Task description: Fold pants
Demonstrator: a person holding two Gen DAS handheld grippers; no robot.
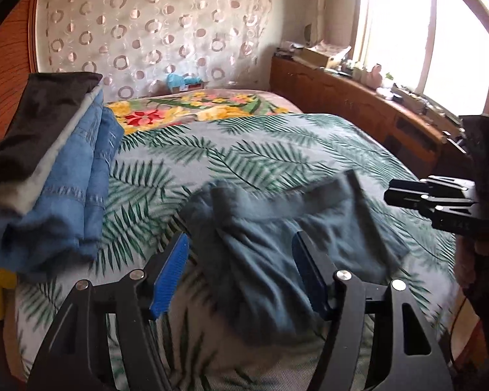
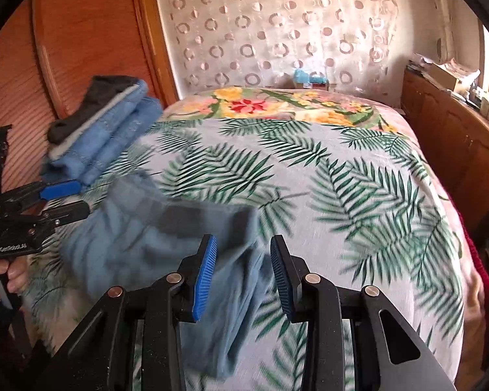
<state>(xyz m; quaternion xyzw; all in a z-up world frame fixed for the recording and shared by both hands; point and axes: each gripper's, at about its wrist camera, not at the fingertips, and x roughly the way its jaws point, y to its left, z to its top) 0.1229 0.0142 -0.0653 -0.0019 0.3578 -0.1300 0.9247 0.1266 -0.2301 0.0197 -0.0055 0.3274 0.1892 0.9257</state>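
- The grey-blue pants (image 1: 287,228) lie on the bed (image 1: 185,150), on the palm-leaf blanket (image 2: 358,195), near the front edge. They look partly folded, w/ the waistband across the far side. It's blurry, so I can't tell how many layers.
- The left gripper (image 1: 241,273) is spread wide. Its blue pads (image 1: 171,273) sit on either side of the pants w/o pinching them. I think it's lined up like that to catch a fold or edge.
- The right gripper (image 2: 243,277) is spread part way, less than the left. A strip of the pants hangs down btwn its pads, but the pads don't seem to press on it, so it's not pinching.
- Both grippers point down at the pants, one at each side of the cloth. That makes sense for a 2-handed fold: each side takes one end so the cloth stays flat.
- A stack of folded clothes (image 1: 62,176) sits far left of the pants, by the wooden board: dark on top, then grey, then blue jeans. Prob. the done pile, so these pants may go there next.
- Beyond the pants there's a flower blanket (image 1: 192,107), and a wooden cabinet (image 1: 358,97) under the window, off to the right.
- A person's hand (image 2: 6,277) holds the left gripper's handle.
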